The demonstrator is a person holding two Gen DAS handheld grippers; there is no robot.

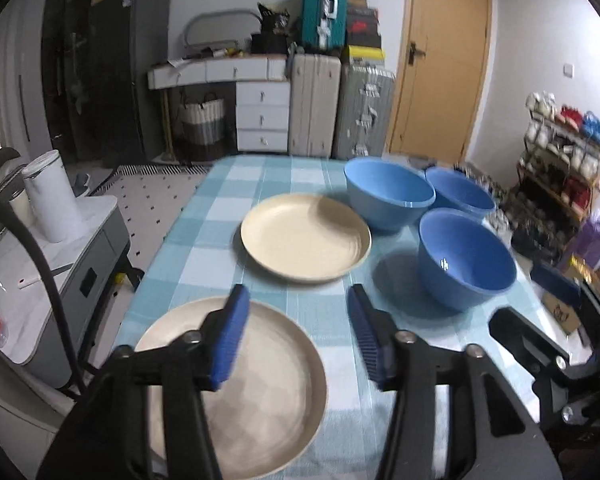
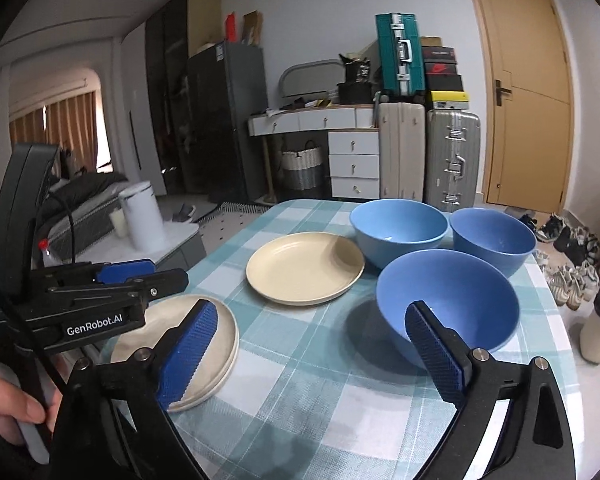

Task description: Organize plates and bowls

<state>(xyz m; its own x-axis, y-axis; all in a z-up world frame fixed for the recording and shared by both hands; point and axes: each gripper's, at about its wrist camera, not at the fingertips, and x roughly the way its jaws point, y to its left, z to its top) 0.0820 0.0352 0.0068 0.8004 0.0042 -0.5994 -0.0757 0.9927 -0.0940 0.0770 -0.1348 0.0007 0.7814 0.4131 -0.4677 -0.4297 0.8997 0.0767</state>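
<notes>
Left wrist view first: the left gripper (image 1: 296, 336) sits low in the frame with its blue pads spread apart and nothing between them, hanging over the checkered tablecloth (image 1: 204, 224). A beige near plate (image 1: 260, 400) fills the lower left of the frame, partly behind the left finger, and a second cream far plate (image 1: 306, 236) lies mid-frame just beyond the pads. Three blue bowls cluster at right: the near bowl (image 1: 466, 260), the big back bowl (image 1: 388, 192) and the far-right bowl (image 1: 460, 192) behind it. Right wrist view next: the right gripper (image 2: 312, 348) is wide apart and empty too, left pad in front of the near plate (image 2: 220, 344), right pad in front of the near bowl (image 2: 460, 292). The far plate (image 2: 304, 268) is center frame, the other two bowls (image 2: 398, 224) (image 2: 492, 236) upper right. The other gripper's body pokes in from the left edge, with a hand (image 2: 12, 404) at lower left. Nothing's stacked yet as far as I can tell, so I'd guess we're between grabs, just lining up. Next move probably means pinching one plate's rim to set it on the other, or nesting the bowls; those thin rims need a careful, shallow approach.
</notes>
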